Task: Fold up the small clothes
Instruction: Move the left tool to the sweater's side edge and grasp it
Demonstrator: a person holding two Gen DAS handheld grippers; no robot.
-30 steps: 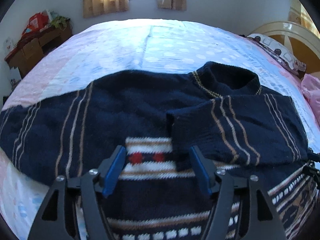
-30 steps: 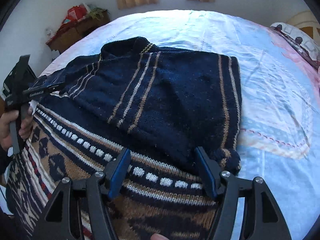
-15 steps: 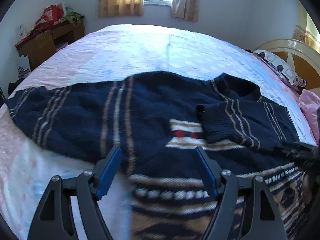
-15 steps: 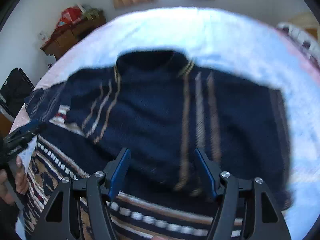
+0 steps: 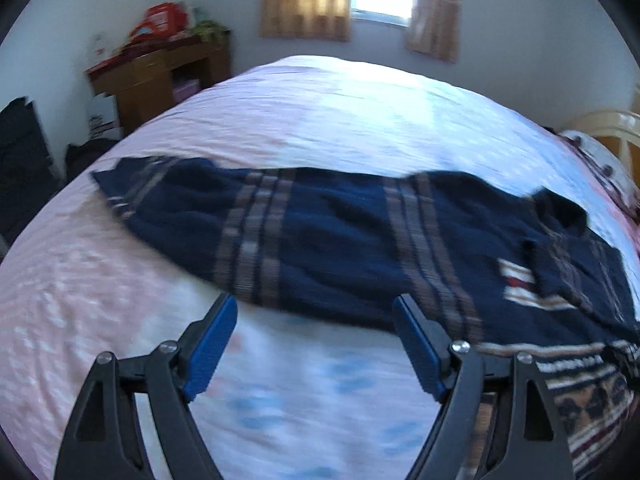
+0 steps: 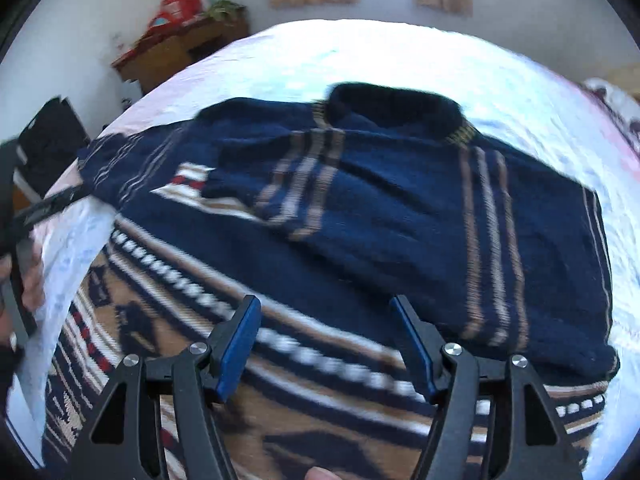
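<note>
The left gripper is hovering over the bed with its blue pads standing wide apart; the jaws have just been opening further, and nothing is lying between them but pale bedsheet. The navy sweater is lying flat on the bed just beyond the fingertips, its unfolded sleeve stretching away toward the upper left of the left wrist view, banded with tan and grey stripes. The near edge of that sleeve is running just ahead of the two pads, without touching them. The sweater's body is spreading off to the right of this gripper, where the collar and the patterned hem are showing.

The right gripper is hanging above the sweater itself, its pads also apart and gripping nothing. Between and below its fingers the tan, white and navy patterned band of the hem is lying, and just past the tips the other sleeve is lying folded across the chest. The collar is lying farther off, toward the top of the right wrist view. At that view's left edge the left gripper is showing as a dark frame, with a hand on its handle.

A wooden desk is standing against the far wall, under curtains that are framing a bright window. Both views are blurring somewhat.
</note>
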